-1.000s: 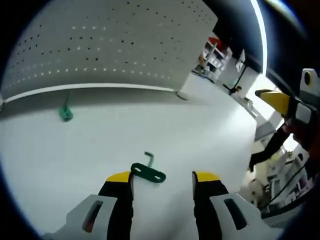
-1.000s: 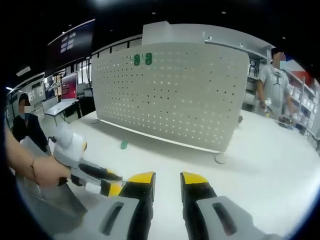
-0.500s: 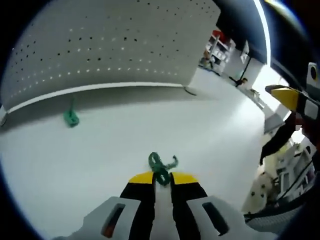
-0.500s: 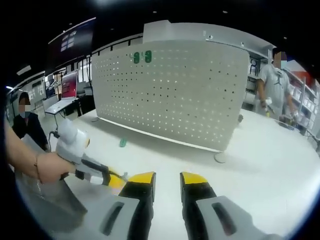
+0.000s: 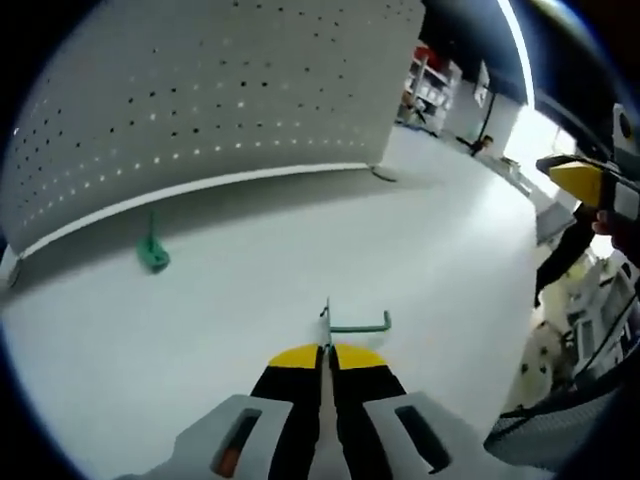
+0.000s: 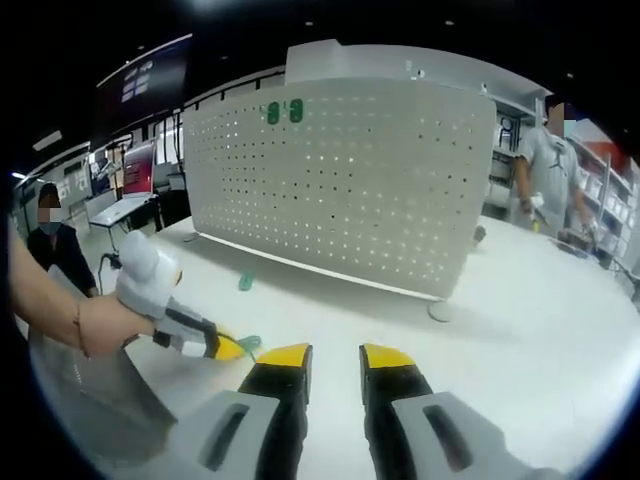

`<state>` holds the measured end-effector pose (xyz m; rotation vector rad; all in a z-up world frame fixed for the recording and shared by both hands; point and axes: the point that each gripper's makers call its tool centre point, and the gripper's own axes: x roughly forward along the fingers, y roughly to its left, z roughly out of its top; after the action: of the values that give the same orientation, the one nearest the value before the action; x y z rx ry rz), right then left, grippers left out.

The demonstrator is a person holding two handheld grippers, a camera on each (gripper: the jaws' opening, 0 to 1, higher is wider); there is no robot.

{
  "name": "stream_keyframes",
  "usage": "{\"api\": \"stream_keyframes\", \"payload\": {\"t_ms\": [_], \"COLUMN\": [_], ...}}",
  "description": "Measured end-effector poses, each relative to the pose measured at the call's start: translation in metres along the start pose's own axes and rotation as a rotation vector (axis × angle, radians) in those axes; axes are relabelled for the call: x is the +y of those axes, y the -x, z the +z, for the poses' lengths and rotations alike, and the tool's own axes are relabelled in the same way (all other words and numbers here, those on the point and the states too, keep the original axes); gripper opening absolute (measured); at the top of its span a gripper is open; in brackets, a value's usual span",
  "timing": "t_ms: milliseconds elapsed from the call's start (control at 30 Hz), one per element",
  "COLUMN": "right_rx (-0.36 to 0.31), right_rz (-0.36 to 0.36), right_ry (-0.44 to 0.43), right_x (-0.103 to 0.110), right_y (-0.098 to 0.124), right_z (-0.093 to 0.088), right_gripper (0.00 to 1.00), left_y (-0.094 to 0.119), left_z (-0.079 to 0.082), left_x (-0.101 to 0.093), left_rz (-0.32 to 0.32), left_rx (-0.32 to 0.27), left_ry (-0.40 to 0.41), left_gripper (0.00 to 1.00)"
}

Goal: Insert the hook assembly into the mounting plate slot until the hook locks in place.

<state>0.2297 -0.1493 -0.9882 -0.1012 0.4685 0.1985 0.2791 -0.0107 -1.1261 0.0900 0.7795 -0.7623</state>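
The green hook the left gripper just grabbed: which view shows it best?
The left gripper view. The left gripper is shut on the hook, whose arm sticks out sideways above the jaw tips against the white table. The right gripper view catches a green bit at the left gripper's tips, too small for detail.

A matt white pegboard [image 6: 340,190] (seemingly painted metal) stands on a smooth white table [image 5: 250,260].

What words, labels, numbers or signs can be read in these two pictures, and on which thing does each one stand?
No text can be read.
Dark wall screen, right gripper view: pale marks, too small and blurred to read.
White pegboard: holes and two green hooks, no lettering.
Green hook held by the left gripper: no marking visible.
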Motion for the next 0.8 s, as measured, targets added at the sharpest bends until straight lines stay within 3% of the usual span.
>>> {"api": "stream_keyframes", "payload": {"t_ms": [233,500,800], "right_rx": [-0.007,-0.027,-0.055], "right_rz": [0.006,0.03,0.095], "right_ry": [0.007,0.008,-0.011], "right_x": [0.002,0.01,0.036], "right_y": [-0.002,-0.01,-0.022], "right_z": [0.003,0.015,0.032], "right_gripper": [0.16,0.16,0.17], "left_y": [0.007,0.029,0.061], "left_z": [0.002,0.025,0.043], "left_x": [0.005,0.022,0.041], "left_rz": [0.002,0.014,0.036], "left_rx": [0.004,-0.034,-0.07], "left_ry": [-0.005,0.002,0.021], "left_gripper": [0.02,0.02,0.02]}}
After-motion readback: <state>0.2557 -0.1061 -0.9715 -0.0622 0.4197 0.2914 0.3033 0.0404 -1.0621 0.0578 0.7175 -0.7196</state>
